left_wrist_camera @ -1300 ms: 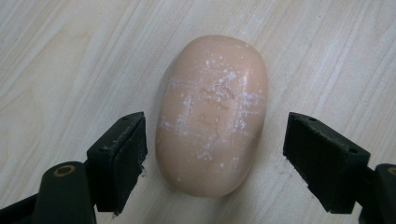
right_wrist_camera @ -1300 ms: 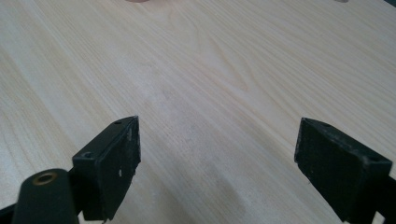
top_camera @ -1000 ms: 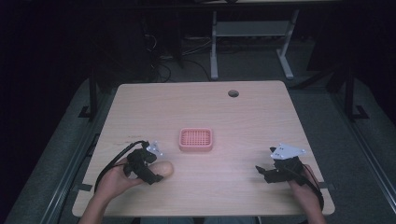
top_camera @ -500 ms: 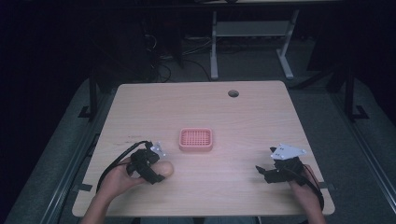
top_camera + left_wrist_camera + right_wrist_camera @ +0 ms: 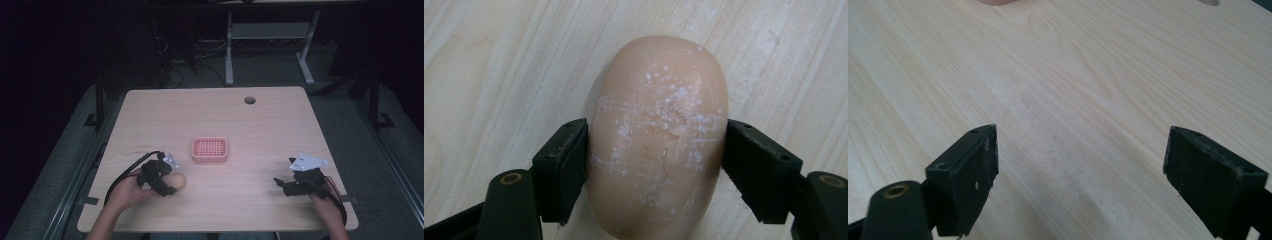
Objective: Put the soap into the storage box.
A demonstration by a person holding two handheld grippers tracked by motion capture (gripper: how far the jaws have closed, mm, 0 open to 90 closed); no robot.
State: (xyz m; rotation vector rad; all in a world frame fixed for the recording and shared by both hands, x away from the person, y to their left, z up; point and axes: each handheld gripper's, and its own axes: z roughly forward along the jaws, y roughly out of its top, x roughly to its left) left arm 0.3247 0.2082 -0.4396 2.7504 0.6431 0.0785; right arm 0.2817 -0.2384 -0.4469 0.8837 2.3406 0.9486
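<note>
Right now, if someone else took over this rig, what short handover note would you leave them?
Left gripper: shut on the bar of soap, which lies on the table near its front-left.
Right gripper: open, holding nothing, over bare wood at front-right.
Pink soap dish: mid-table, nothing in it.
Done: soap gripped.
Left, probably: lift the soap and set it in the dish.

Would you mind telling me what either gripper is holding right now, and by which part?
The left gripper clamps the peach soap bar across its two long sides, near the middle. The right gripper is open, holding nothing.
</note>
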